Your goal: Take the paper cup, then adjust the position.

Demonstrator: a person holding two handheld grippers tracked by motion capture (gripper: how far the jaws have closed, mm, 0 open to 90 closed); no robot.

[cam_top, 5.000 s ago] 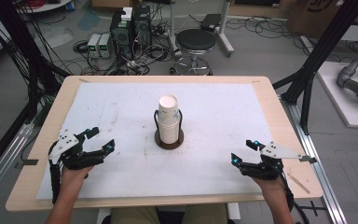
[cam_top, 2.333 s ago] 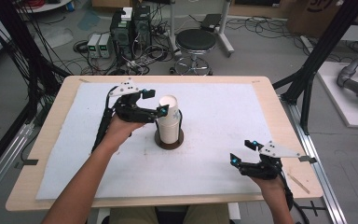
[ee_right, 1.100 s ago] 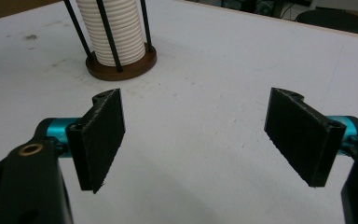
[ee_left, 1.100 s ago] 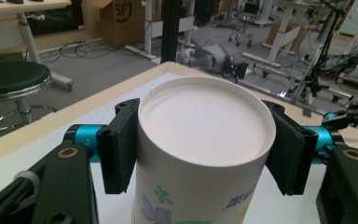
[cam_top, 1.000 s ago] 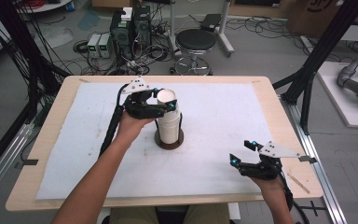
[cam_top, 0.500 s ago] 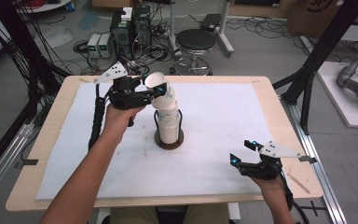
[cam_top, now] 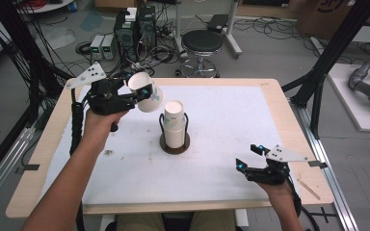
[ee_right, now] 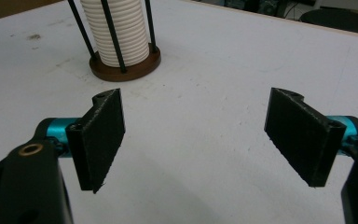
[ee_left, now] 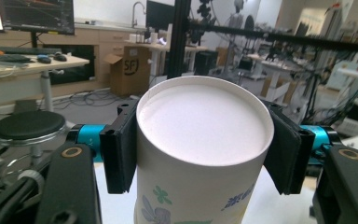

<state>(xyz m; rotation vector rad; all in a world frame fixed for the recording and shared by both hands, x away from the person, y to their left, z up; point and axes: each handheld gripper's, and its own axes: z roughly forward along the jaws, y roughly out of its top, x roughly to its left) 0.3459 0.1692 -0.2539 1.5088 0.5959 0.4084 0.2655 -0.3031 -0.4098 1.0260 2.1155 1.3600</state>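
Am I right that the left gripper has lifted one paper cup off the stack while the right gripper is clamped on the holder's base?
Not quite. The left gripper does hold one paper cup clear of the stack, but the right gripper is open and empty, resting apart from the holder's base, as the right gripper view shows.

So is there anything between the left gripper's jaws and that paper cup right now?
Nothing visible. The left gripper has its pads pressed straight on the sides of the paper cup, just below the rim. It is held tilted, off to the side of the cup stack in its holder.
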